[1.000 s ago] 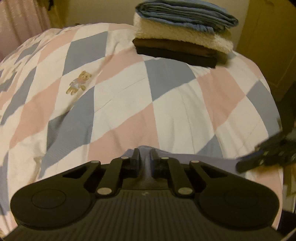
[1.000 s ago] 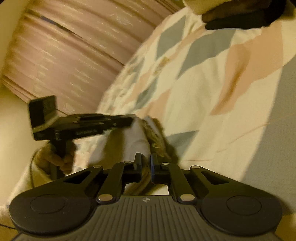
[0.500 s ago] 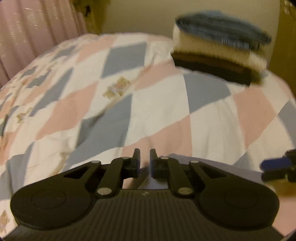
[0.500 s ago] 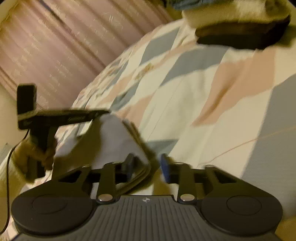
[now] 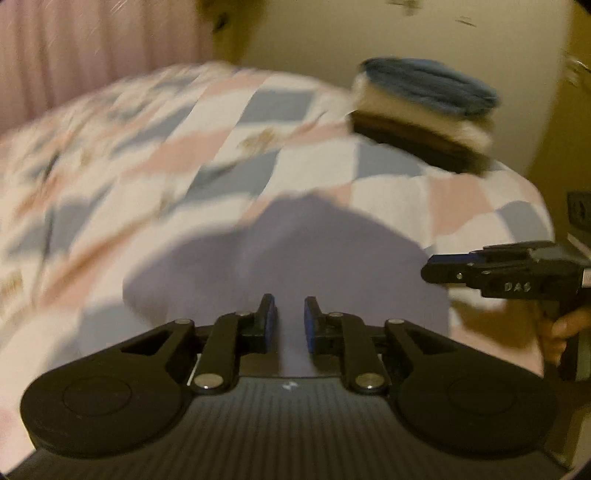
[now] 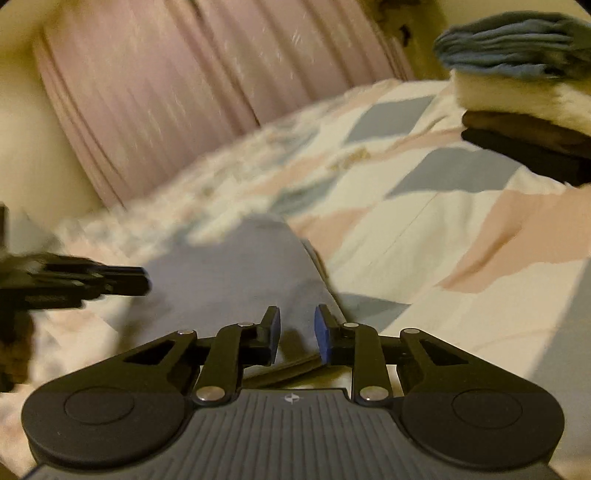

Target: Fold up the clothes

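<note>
Garment near centre: plain pale lavender-blue, no print.
Bedspread: diamond patchwork in white, pale pink, grey-blue; small tan motifs on some white patches, blurred.
Stack of folded clothes far right: blue on top, cream fleece below, brown, then black at bottom.
Curtain far left: dusty pink, vertical pleats.
Wall: cream-yellow.
Left gripper: black, blue pads.
Right gripper: black, blue pads.

Marking on right gripper: light letters, seemingly "DAS", are being shown on its black side body, in the left wrist view.
Other readable text: none is being shown; much of both views is being blurred.
</note>
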### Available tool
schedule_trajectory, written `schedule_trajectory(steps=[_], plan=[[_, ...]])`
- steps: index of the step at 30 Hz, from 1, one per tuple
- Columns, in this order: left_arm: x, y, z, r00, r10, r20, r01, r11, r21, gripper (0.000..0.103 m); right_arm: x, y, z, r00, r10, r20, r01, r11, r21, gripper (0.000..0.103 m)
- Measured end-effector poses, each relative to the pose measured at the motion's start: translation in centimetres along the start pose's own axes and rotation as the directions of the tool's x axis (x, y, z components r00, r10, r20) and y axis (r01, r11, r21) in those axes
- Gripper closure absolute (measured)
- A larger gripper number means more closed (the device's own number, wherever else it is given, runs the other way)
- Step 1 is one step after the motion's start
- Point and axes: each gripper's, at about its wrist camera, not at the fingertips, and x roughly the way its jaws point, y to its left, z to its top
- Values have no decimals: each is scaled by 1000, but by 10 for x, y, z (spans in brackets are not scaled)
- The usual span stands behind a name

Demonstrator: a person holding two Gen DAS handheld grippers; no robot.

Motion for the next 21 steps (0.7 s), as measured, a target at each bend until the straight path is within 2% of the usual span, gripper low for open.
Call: schedule_trajectory(steps=[1,3,5,8,11,14,16,19,21], plan=[[2,3,-4,1000,10,6,-9,999,-48,91,6,-3,0,1000,-11,-11,11,1000,6,82],[-7,5,-6,999,17,37,-12,992,-122,90,11,-10,6,999,-15,-30,16,999,37,81],[-23,3,-5,997,32,73,-23,992,-120,90,3,-15,16,999,-5,-32,7,999,53,78],[-43,6,-2,992,57,112,-46,994,-102,89,-14,-17,30,1000,15,20,-16,999,44,77],[-40,21,5,991,86,105,-75,991,-107,88,-10,-8,47,997,67,38,-67,998,-2,77],[-24,39,8,991,115,75,-104,985,-135,88,17,13,61,995,95,2,-95,991,-90,77],[-6,49,11,989,145,37,-137,978,-156,86,42,24,64,996,78,-43,-83,987,-135,77],[10,57,14,983,182,-8,-180,965,-190,87,79,24,64,994,24,-102,-39,989,-143,78],[10,55,17,978,209,-15,-208,961,-184,87,84,16,64,994,31,-100,-41,994,-98,75]])
